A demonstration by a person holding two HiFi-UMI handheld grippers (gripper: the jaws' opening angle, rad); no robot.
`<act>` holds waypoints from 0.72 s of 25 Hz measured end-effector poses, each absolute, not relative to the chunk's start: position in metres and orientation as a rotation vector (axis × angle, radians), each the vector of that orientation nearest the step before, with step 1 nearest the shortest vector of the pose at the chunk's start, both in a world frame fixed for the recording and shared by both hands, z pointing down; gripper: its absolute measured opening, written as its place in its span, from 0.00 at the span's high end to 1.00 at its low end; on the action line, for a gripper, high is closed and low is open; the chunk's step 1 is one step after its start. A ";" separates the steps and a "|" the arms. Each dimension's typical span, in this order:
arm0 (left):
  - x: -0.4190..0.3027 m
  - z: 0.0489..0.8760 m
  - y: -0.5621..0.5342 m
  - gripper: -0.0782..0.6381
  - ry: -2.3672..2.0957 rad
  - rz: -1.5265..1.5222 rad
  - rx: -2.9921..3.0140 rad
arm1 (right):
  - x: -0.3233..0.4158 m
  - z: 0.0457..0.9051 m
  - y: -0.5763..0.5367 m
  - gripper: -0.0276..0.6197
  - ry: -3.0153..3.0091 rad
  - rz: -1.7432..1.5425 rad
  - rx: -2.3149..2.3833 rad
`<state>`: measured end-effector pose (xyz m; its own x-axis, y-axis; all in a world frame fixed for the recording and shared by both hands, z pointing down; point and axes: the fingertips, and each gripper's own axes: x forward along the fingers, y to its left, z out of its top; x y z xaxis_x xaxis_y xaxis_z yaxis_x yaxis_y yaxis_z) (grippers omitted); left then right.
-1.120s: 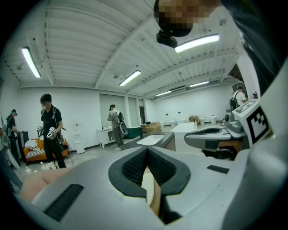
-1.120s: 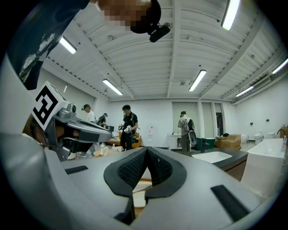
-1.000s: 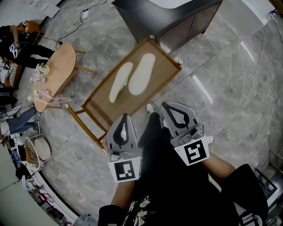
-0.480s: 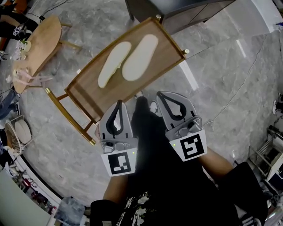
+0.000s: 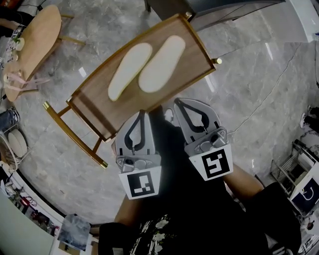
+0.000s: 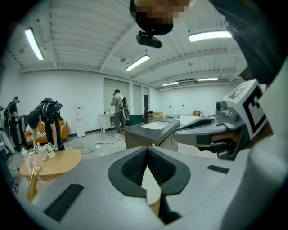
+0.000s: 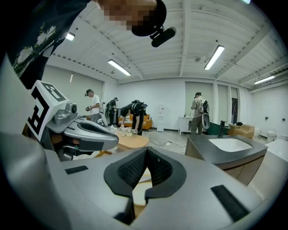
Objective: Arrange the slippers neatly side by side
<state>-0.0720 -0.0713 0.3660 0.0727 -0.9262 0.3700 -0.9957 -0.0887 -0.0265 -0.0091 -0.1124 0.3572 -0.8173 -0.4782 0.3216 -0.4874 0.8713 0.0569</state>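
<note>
Our left gripper (image 5: 141, 118) and right gripper (image 5: 180, 104) hover, fingers clenched empty; slippers (image 5: 161, 63) lie paired on the tabletop (image 5: 94, 107), perhaps touching.

In the head view the near edge of the tabletop (image 5: 94, 104) disappears behind the left gripper (image 5: 142, 114) and the right gripper (image 5: 177, 102), and the person's dark clothing (image 5: 189, 209) covers the floor below it. A shoe (image 5: 169, 116) peeks out between the two grippers — only its toe shows. The dark cabinet (image 5: 219, 7) is cut off by the top edge, and the oval side table (image 5: 30, 40) is partly lost at the left edge. The small things on it are too small to name. In the left gripper view only a pale sliver of slipper (image 6: 151, 186) shows through the loop of the pads; the right gripper view gives the same narrow sliver of slipper (image 7: 140, 187) — which slipper each is cannot be told.
</note>
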 end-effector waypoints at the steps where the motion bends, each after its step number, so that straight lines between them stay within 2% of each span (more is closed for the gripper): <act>1: -0.074 0.368 -0.075 0.89 -1.940 0.433 2.120 | -0.012 0.359 -0.115 0.97 -2.708 0.046 0.722; 18: -0.148 0.421 -0.099 0.89 -1.907 0.442 2.017 | -0.063 0.379 -0.148 0.97 -2.614 0.032 0.729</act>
<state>-0.1482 -0.0990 0.4209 0.0560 -0.8963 0.4400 -0.9984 -0.0498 0.0256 -0.0629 -0.1479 0.3794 -0.7718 -0.4895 0.4058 -0.4994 0.8617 0.0898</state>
